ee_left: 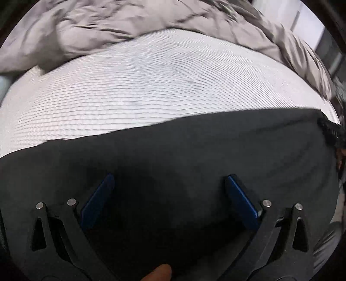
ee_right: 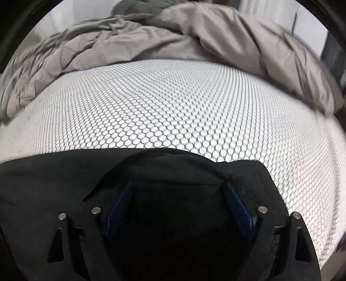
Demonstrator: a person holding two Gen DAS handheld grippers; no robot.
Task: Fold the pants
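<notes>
left gripper (ee_left: pixel 169 183) sits over the black pants (ee_left: pixel 194 151), jaws spread wide with nothing pinched between the blue pads (ee_left: pixel 98 201). past the pants' far edge is the bed (ee_left: pixel 151 86) with its white honeycomb cover, then a rumpled grey duvet (ee_left: pixel 86 32) beyond that.

- So the whole surface is a bed with a white sheet (ee_right: pixel 173 103) printed in a small dark honeycomb pattern, pretty flat and smooth.
- A taupe-grey comforter (ee_right: pixel 194 43) is bunched up along the far side, all creases and folds, spilling down the right edge too.
- Behind that there's a pale wall (ee_right: pixel 270 13), brightly lit, looks like daylight.
- Far right in the left wrist view has a bright panel (ee_left: pixel 307 23), too blurry to call.
</notes>
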